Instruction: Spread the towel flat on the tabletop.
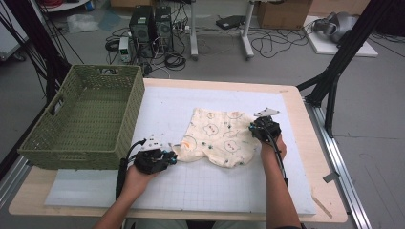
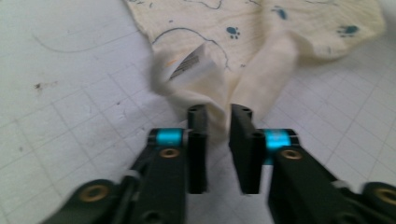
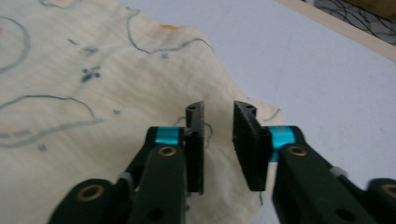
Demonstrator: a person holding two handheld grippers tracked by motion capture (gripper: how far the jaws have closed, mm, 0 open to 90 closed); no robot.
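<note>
Currently I am seeing the left hand-held gripper (image 2: 218,116) pinching the cream printed cloth (image 1: 219,137) on the tabletop (image 1: 305,143); its view is revealing a label (image 2: 189,65). The right hand-held gripper (image 3: 218,114) is hovering parted over a corner.

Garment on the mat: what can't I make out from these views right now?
- Label print on the garment: blurred in the left gripper view.
- Left hand-held gripper: cloth sits between the jaws, but whether it is pinched is unclear.
- Basket floor: near wall hides part in the high view.
</note>
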